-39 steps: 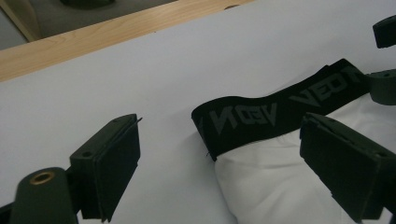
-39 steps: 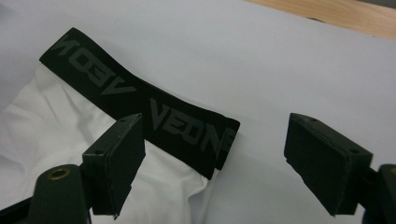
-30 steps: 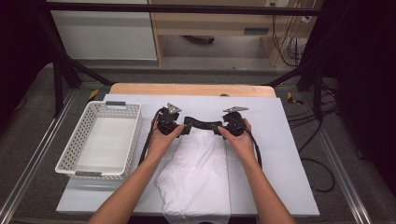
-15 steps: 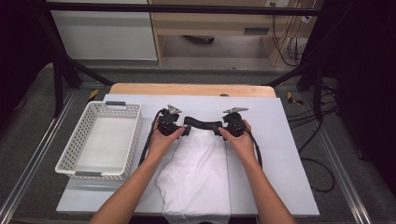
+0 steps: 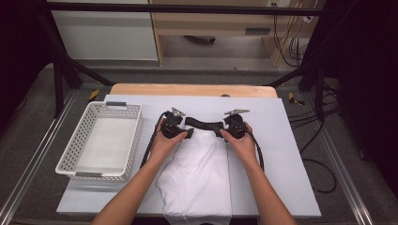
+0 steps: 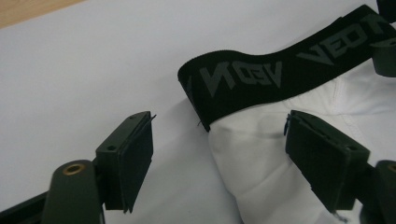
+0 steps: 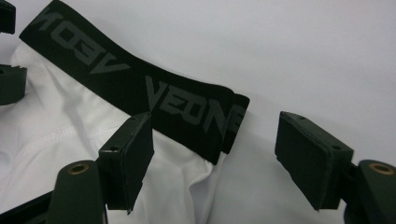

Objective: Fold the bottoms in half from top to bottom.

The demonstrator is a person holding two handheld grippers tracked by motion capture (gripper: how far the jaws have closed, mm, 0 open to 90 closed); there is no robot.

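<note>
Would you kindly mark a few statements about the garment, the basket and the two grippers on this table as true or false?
1. The white garment has a black waistband. True.
2. The basket holds folded clothes. False: nothing lies in it.
3. The left gripper is clamped on the waistband. False: its jaws stand apart around the band's end, though they have just been closing.
4. The right gripper is open. True.
5. The basket is on the person's right. False: left.

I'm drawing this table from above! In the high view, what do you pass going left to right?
White basket → left gripper → black waistband of the white underwear → right gripper → black cables on the floor.
</note>
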